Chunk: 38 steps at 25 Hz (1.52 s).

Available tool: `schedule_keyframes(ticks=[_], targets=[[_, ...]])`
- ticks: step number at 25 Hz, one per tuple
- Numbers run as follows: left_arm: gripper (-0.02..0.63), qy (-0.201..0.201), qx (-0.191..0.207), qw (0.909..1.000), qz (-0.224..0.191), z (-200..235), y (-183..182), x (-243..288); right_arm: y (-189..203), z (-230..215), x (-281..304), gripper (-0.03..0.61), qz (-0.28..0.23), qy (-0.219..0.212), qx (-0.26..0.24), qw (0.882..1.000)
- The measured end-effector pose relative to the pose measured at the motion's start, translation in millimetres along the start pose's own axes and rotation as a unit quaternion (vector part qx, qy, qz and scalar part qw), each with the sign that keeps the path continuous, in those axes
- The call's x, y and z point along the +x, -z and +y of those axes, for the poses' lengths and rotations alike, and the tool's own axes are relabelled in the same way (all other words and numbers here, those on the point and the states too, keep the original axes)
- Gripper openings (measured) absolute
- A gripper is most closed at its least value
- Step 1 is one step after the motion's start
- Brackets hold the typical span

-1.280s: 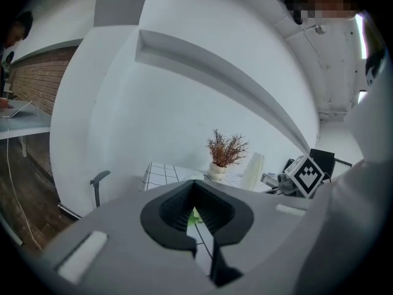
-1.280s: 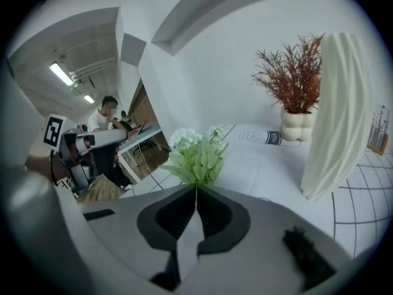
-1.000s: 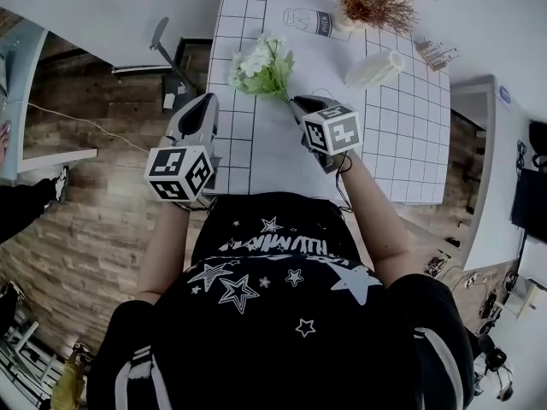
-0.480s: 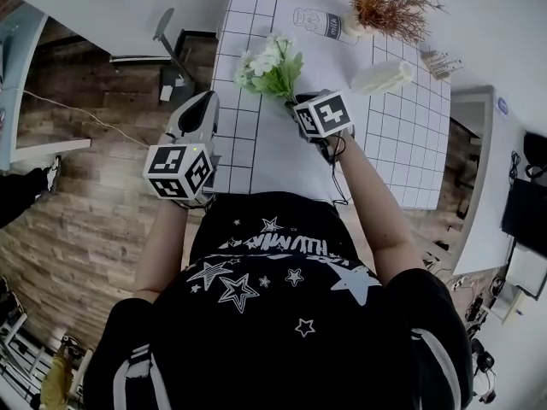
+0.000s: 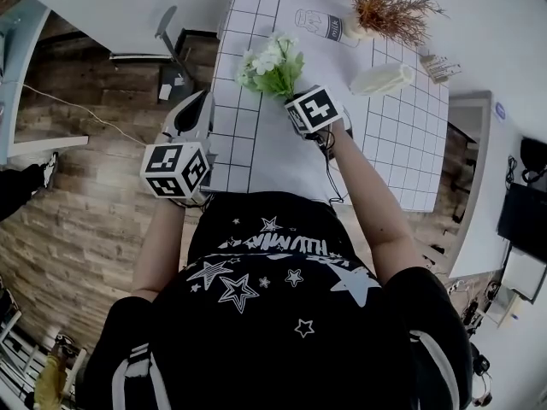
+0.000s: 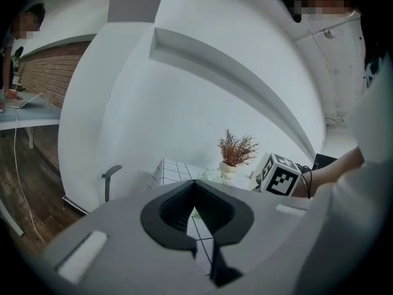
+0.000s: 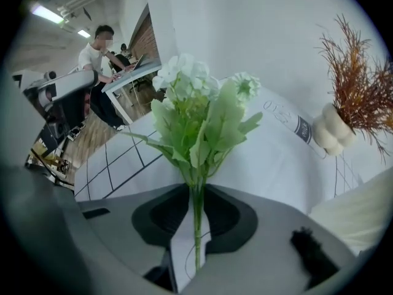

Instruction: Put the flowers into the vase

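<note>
The right gripper (image 7: 196, 189) points steeply down at the gridded white table (image 5: 402, 143), jaws partly apart after just closing in; between them runs the thin green stem (image 7: 196, 226) of the flowers (image 7: 196, 109); a strip of bare table shows between the stem and the jaw on the gripper's left, so the pads do not look clamped on it; the white blooms and green leaves spread just beyond the jaw tips, the bunch apparently lying on the table with its head pointing away from the gripper; the white ribbed vase (image 5: 382, 79) is ahead and to the right of this gripper, apart from the flowers, and seems to lie on its side; further ahead on the same side stands a small pale pot (image 7: 331, 131) with a rust-coloured dried plant (image 7: 362, 85); the left gripper (image 6: 195, 183) is off to the right gripper's left, near the table's edge, pointing nearly level with its jaws fully together and nothing between them; from its own view the right gripper's marker cube (image 6: 279, 176) shows ahead and to the right, with the dried plant beyond it.
</note>
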<state>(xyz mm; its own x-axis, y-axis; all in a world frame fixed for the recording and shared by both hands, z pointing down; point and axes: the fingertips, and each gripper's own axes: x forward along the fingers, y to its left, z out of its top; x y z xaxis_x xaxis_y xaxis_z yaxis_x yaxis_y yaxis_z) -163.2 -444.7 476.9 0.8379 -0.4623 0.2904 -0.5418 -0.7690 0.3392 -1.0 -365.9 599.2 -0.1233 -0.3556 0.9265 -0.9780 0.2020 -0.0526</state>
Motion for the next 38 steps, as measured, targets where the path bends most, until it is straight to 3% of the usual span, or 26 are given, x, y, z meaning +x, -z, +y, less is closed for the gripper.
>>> schedule_keyframes(ticks=[5, 10, 19, 24, 29, 38], targets=[[0.009, 0.003, 0.009, 1.0, 0.001, -6, -1, -2, -1, 1, 0, 0.06, -0.004, -0.002, 0.006, 1.0], [0.009, 0.0, 0.014, 0.9999, -0.004, -8, -4, -6, 0, -5, -2, 0.038, -0.045, -0.025, 0.065, 0.997], [0.009, -0.008, 0.02, 0.9997, -0.008, -17, -3, -15, -10, 2, -26, 0.032, -0.128, -0.057, 0.101, 0.985], [0.009, -0.013, 0.026, 0.9996, -0.007, -25, -1, -18, -20, 9, -53, 0.031, -0.196, -0.101, 0.121, 0.968], [0.009, -0.019, 0.039, 0.999, -0.01, -45, -4, -17, -35, 18, -95, 0.031, -0.273, -0.138, 0.094, 0.947], [0.009, -0.025, 0.05, 0.9981, -0.024, -99, -11, -13, -29, 23, -172, 0.031, -0.351, -0.178, 0.064, 0.917]])
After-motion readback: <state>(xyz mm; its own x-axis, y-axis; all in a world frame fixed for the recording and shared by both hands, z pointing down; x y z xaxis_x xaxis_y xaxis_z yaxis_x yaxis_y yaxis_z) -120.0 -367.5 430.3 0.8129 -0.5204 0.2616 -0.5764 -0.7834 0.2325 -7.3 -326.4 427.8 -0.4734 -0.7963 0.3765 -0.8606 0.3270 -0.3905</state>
